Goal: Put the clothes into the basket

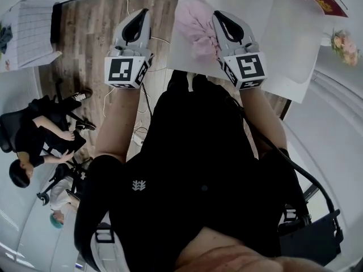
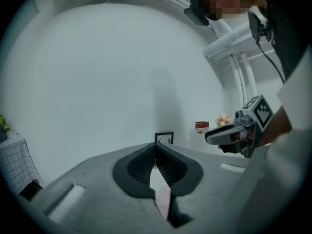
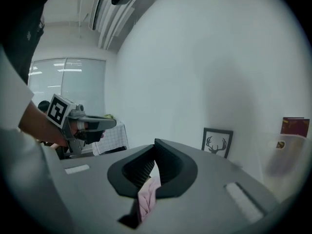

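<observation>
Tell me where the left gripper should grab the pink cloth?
Probably the loose, bunched lump of the pink cloth that bulges out beside the right gripper, coming in from the left. The right gripper is shut on one end of it, and the bulge faces the left gripper, so that looks like the nearest free part.

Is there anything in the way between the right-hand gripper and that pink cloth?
Nothing visible does. The right gripper is shut on the pink cloth, which is bunched between its jaws above the white table. No basket can be made out for certain, so that path can't be judged.
</observation>
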`<state>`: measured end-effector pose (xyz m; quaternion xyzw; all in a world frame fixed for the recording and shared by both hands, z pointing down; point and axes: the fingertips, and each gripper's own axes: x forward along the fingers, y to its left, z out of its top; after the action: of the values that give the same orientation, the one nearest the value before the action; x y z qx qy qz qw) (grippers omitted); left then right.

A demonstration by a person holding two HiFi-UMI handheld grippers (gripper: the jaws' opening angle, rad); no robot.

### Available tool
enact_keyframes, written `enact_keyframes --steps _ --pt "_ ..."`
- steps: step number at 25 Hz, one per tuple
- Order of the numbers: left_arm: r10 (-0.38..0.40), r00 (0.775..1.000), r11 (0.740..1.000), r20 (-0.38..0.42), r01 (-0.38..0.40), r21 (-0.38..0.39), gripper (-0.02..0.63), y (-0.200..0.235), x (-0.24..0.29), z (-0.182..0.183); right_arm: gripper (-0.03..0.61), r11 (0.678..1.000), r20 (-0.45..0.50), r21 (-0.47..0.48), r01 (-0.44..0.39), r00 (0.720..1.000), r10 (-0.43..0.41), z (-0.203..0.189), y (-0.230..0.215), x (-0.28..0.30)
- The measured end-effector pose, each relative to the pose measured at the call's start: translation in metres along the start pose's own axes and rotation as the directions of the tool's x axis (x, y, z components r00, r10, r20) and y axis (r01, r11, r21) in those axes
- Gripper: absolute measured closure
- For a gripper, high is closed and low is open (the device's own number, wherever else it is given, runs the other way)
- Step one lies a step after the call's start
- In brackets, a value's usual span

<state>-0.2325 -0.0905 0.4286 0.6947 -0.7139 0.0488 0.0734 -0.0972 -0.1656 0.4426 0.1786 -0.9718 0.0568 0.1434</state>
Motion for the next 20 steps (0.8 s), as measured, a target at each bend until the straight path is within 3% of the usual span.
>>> enact_keyframes --steps 11,13,15,20 --pt "-0.026 0.998 0.999 -0.052 0.024 -0.034 0.614 0.017 0.023 -0.046 0.551 1.0 -0.187 -0.018 -0.025 0.982 0.021 -0.063 0.007 0.042" --pt "-0.032 0.998 0.998 -0.059 0.029 -0.05 0.614 0.019 0.018 -0.052 0.478 0.999 -0.219 -0.02 -0.033 0.975 0.028 -0.069 0.014 0.045" --pt "-0.035 0.998 0.997 -0.06 0.031 -0.064 0.614 0.028 0.01 -0.051 0.47 0.999 -0.26 -0.024 -0.04 0.965 0.033 -0.07 0.025 0.05" --pt "-0.032 0.997 0.995 -0.074 0.024 -0.098 0.614 0.051 0.002 -0.045 0.237 0.996 -0.365 -0.044 -0.076 0.93 0.055 -0.07 0.041 0.067"
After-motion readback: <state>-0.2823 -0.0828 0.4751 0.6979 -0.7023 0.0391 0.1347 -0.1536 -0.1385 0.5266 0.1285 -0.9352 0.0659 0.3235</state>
